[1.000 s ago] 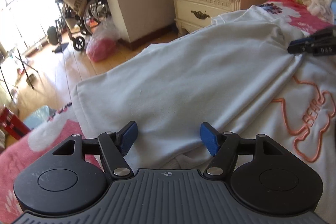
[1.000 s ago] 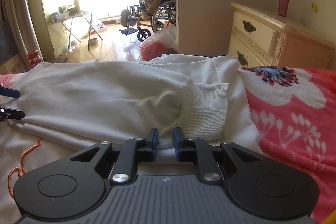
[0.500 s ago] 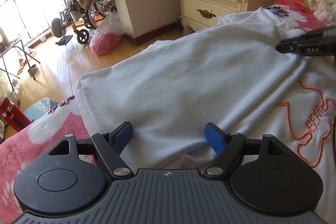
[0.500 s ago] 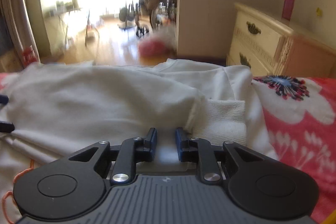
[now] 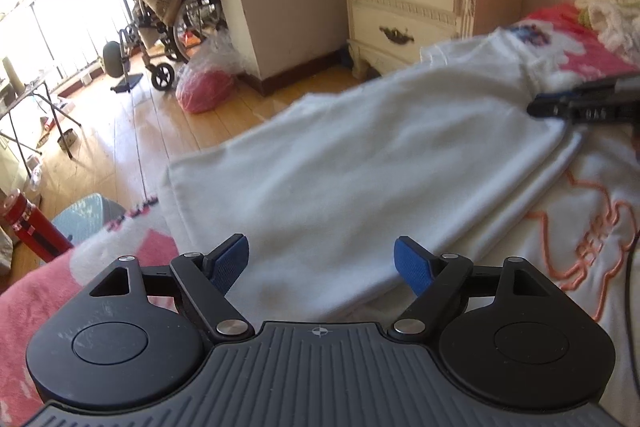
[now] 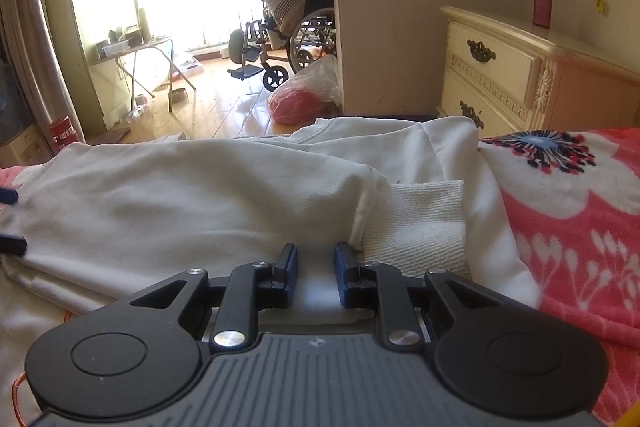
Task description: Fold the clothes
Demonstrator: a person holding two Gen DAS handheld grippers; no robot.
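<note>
The left tool [image 5: 320, 263] has spread wider and holds nothing, the folded sweatshirt [image 5: 360, 163] just ahead on the bed [image 6: 580, 227]; the right tool [image 6: 316, 275] stays narrowly parted over its sleeve edge, suggesting release

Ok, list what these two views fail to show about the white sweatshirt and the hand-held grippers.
- Orange print on the white sweatshirt: cut by the left wrist view's right edge and partly under the folded-over layer.
- Right hand-held gripper: fabric lies between its narrowly parted fingers, but whether they actually pinch it is unclear.
- Left hand-held gripper is open; its fingers may touch the cloth, unclear.
- Sweatshirt's near hem: hidden behind both gripper bodies.
</note>
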